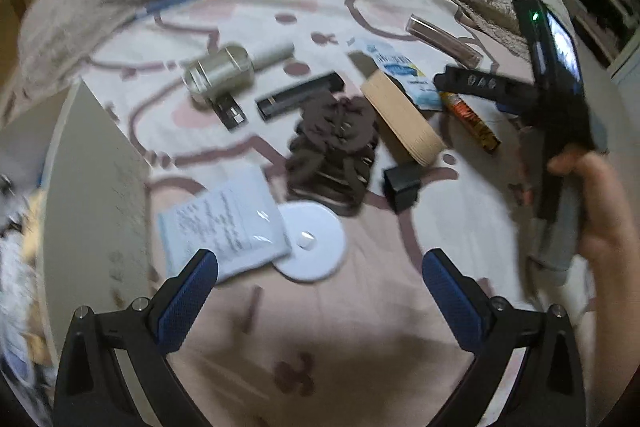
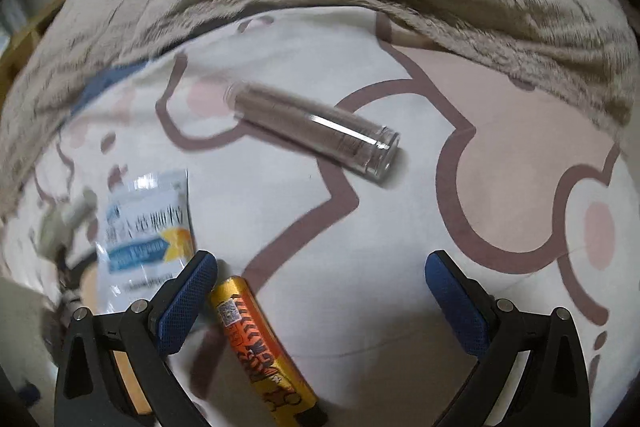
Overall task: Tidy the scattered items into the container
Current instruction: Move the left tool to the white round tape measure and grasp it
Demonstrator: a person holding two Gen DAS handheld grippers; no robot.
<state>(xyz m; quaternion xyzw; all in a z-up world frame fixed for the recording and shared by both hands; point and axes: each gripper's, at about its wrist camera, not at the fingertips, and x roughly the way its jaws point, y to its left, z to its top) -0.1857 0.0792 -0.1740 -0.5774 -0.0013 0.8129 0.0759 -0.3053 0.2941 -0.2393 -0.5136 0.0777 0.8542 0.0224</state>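
Both jaws are held wide open and empty over the bed sheet [image 2: 400, 247]. The right gripper [image 2: 320, 291] is positioned above an orange snack bar [image 2: 260, 351], a clear tube [image 2: 316, 131] lying beyond; scattered items are seen below the left gripper [image 1: 320, 287], beside a white container [image 1: 88, 187]

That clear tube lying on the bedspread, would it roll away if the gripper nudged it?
Probably. The tube is round and lies on its side, so a sideways push would likely roll it, though the soft bedspread may slow it. Its glossy clear wall looks hard and perhaps slippery to pinch. It seems small and likely light.
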